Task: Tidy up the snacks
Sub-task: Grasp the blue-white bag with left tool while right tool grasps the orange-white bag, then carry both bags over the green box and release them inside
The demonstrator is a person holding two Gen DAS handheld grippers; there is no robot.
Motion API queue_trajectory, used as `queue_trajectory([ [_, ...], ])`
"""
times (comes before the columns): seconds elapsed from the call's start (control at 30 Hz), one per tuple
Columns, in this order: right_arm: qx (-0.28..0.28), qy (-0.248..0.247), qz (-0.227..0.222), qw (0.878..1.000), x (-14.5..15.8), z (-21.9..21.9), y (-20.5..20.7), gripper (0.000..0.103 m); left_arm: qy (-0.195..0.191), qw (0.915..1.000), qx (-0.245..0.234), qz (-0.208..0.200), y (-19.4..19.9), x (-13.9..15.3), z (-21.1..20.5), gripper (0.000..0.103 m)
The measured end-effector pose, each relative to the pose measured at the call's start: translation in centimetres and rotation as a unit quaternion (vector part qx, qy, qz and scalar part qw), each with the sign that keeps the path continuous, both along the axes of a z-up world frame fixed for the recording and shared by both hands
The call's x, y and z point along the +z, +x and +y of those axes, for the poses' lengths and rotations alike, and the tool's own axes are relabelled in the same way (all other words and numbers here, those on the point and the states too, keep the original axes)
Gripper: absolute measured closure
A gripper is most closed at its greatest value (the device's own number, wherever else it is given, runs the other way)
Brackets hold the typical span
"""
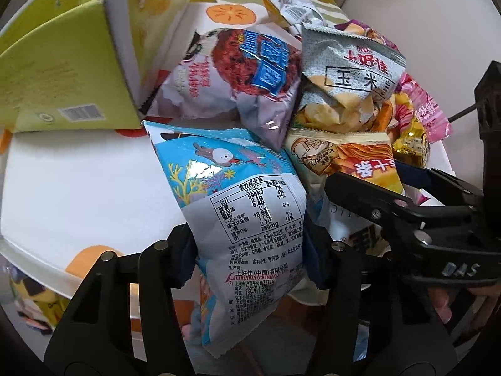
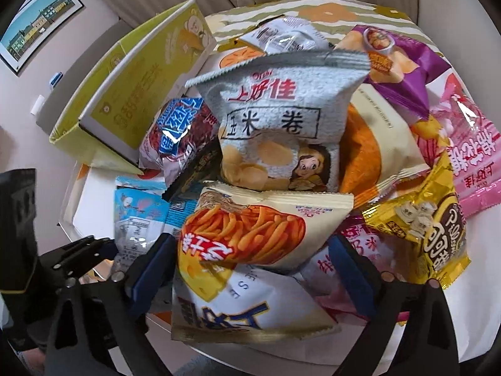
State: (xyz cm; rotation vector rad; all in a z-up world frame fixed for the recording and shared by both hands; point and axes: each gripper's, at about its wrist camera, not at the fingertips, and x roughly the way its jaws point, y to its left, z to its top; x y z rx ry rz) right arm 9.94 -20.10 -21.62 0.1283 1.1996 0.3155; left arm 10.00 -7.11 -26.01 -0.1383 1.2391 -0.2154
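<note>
A pile of snack bags lies on a table with a white, orange-patterned cloth (image 1: 78, 188). My left gripper (image 1: 250, 250) points down at the pile's near edge, and its pads press both sides of a light-blue bag (image 1: 247, 206) whose nutrition label faces me. My right gripper (image 2: 250, 269) stands open over the pile. A cream bag picturing orange sticks (image 2: 250, 228) and a white bag with a cheese picture (image 2: 238, 307) lie between its fingers, with no clear pinch. A grey corn-roll bag (image 2: 281, 119) lies just beyond. The right gripper (image 1: 375, 206) also shows at the right of the left wrist view.
An open yellow-green cardboard box (image 2: 134, 84) stands at the pile's far left, its flap (image 1: 62, 78) over the cloth. Purple (image 2: 400, 72), pink (image 2: 469, 163) and gold (image 2: 432, 228) bags crowd the right side. A red-and-blue bag (image 1: 244, 69) lies beside the box. The table edge runs along the near left.
</note>
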Motion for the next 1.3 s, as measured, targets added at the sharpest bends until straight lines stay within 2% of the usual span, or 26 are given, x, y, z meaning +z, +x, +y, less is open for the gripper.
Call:
queue_trajectory([
  [0.27,0.009,0.002,0.014,1.000,-0.8,1.4,1.0,0.023,0.003,0.9999,0.011,-0.002,-0.1,0.2,1.3,0.051],
  [0.3,0.009,0.000,0.013,1.000,-0.8,1.3,1.0,0.029,0.003,0.9999,0.014,-0.003,-0.3,0.3,1.4,0.051],
  [0.33,0.009,0.001,0.014,1.000,-0.9,1.3,1.0,0.039,0.004,0.9999,0.015,-0.004,-0.3,0.3,1.4,0.051],
  [0.43,0.002,0.010,0.014,1.000,-0.9,1.0,0.5,0.046,0.003,0.9998,0.017,-0.010,-0.6,0.9,1.7,0.051],
  [0.67,-0.013,0.021,-0.007,1.000,1.3,0.2,-0.9,0.047,0.005,0.9994,0.024,-0.025,-2.0,3.2,1.9,0.051],
  [0.93,-0.011,0.013,-0.038,0.999,6.1,-0.7,-2.7,0.047,0.006,0.9968,0.049,-0.063,-4.3,8.6,2.3,0.051],
  [1.1,0.013,0.006,-0.083,0.996,10.0,-1.3,-3.3,0.047,-0.001,0.9905,0.091,-0.103,-4.9,12.6,3.9,0.051],
  [1.2,0.032,0.002,-0.121,0.992,12.4,-0.5,-2.3,0.047,0.002,0.9866,0.101,-0.128,-4.2,14.5,5.2,0.051],
  [1.3,0.044,-0.003,-0.141,0.989,13.9,0.9,-1.0,0.047,0.007,0.9823,0.111,-0.151,-2.9,16.5,7.5,0.051],
])
